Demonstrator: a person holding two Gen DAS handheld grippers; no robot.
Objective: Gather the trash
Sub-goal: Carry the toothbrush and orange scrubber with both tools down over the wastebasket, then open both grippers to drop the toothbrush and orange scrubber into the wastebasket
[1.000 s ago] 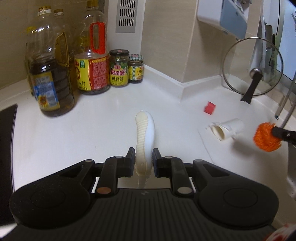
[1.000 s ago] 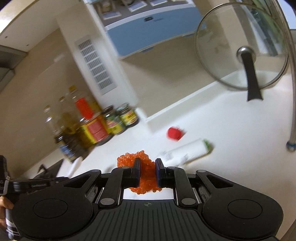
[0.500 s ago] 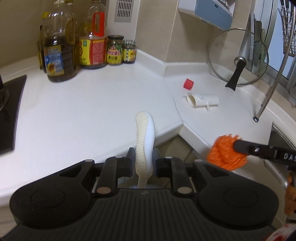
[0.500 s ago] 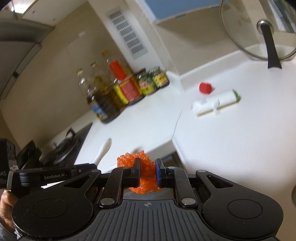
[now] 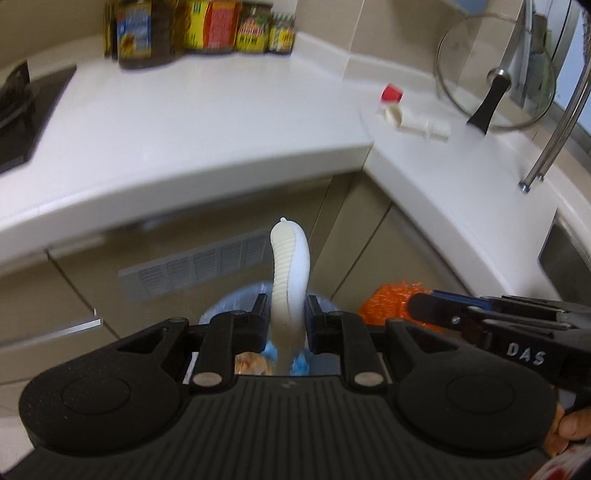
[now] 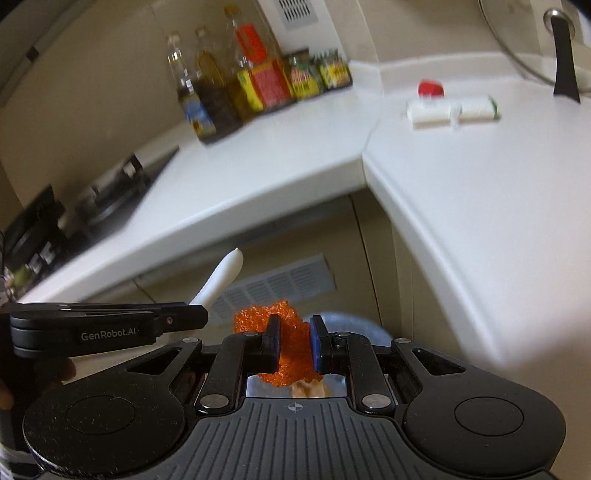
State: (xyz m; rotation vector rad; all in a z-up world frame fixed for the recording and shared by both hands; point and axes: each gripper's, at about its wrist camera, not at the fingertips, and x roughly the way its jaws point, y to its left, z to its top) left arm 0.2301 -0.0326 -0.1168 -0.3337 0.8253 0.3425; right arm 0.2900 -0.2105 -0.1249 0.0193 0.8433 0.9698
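My left gripper [image 5: 286, 319] is shut on a long white ribbed plastic piece [image 5: 290, 273], held above a blue-lined trash bin [image 5: 236, 308] on the floor below the counter corner. My right gripper [image 6: 293, 345] is shut on a crumpled orange mesh ball [image 6: 284, 349], close beside the left one and over the same bin [image 6: 354, 325]. The orange ball [image 5: 386, 302] and the right gripper [image 5: 424, 306] show at the right of the left wrist view. The white piece [image 6: 221, 277] also shows in the right wrist view. A white tube [image 5: 417, 122] and a red cap [image 5: 392, 92] lie on the counter.
The white L-shaped counter [image 5: 184, 122] juts out above the bin. Oil bottles and jars [image 5: 207, 26] stand at its back. A glass pot lid [image 5: 495, 74] leans at the right by a metal rail [image 5: 554, 136]. A black stove [image 5: 22, 110] is at the left. Cabinet doors with a vent grille [image 5: 195, 266] face me.
Both grippers have drawn back off the counter and dropped below its edge, still holding their items. The trash bin has come into view beneath them.
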